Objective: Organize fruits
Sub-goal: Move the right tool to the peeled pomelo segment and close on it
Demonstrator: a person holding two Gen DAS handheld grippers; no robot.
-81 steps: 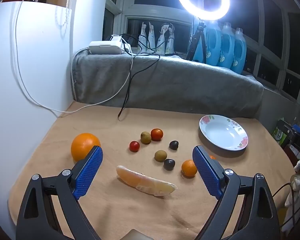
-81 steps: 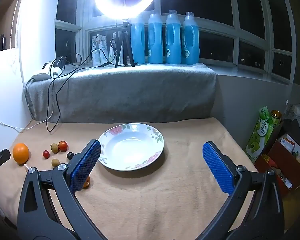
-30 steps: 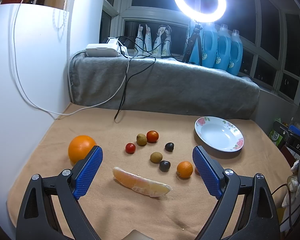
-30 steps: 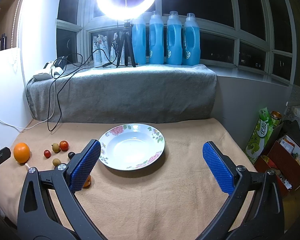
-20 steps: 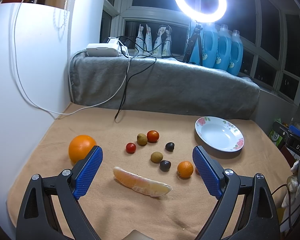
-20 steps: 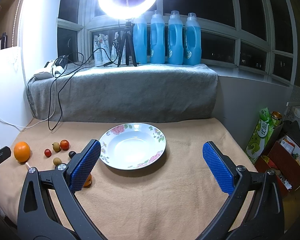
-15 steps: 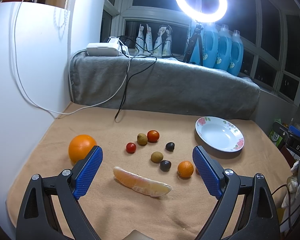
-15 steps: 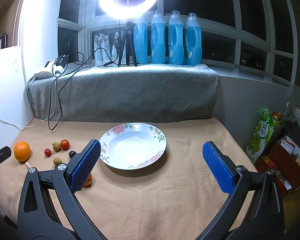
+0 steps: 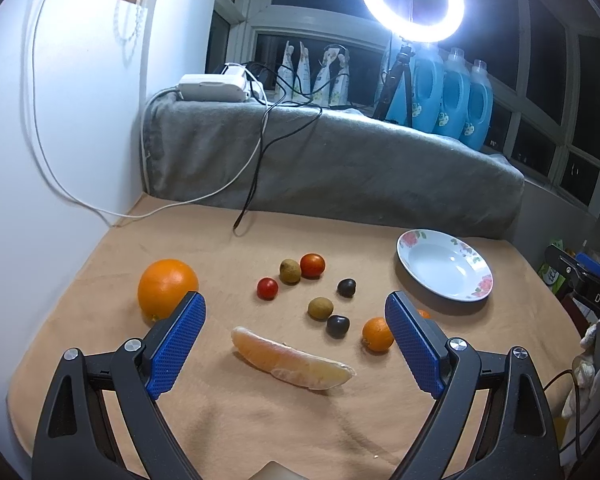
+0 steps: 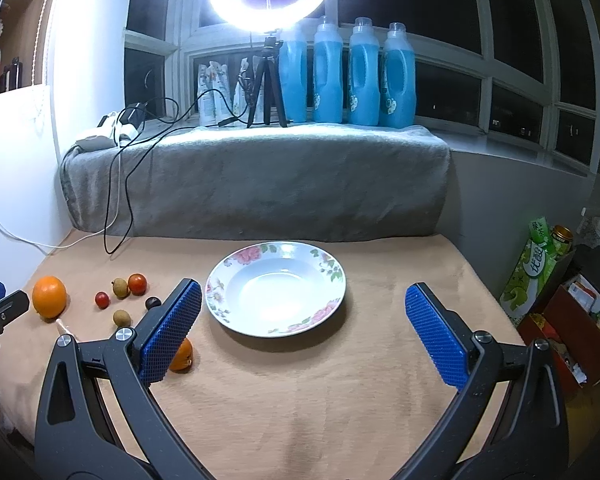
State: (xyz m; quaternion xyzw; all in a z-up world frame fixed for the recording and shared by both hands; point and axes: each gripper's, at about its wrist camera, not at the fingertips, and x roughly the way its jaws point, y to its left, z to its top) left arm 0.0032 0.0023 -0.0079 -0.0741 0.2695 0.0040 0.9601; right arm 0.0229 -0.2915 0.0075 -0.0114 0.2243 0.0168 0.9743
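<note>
Fruit lies scattered on the tan cloth: a big orange [image 9: 167, 288], a peeled pomelo wedge [image 9: 292, 364], a small mandarin [image 9: 377, 334], two red cherry tomatoes [image 9: 312, 265], two brown longans [image 9: 320, 307] and two dark fruits [image 9: 337, 325]. An empty floral plate [image 9: 445, 265] sits at the right. My left gripper [image 9: 296, 342] hovers open above the wedge. In the right wrist view my right gripper [image 10: 300, 330] is open just in front of the floral plate [image 10: 275, 293]; the mandarin [image 10: 181, 354] peeks out beside its left finger, and the big orange [image 10: 49, 295] lies far left.
A grey blanket-covered ledge [image 9: 332, 164] borders the back, carrying a ring light on a tripod [image 10: 269, 60], blue detergent bottles [image 10: 364, 72] and cables [image 9: 256, 184] trailing onto the cloth. A white wall [image 9: 60, 152] closes the left. Boxes and a green packet [image 10: 540, 268] stand beyond the right edge.
Both views have shifted only slightly; the left gripper drew back a little from the fruit. Nothing was grasped and both grippers stayed open.
</note>
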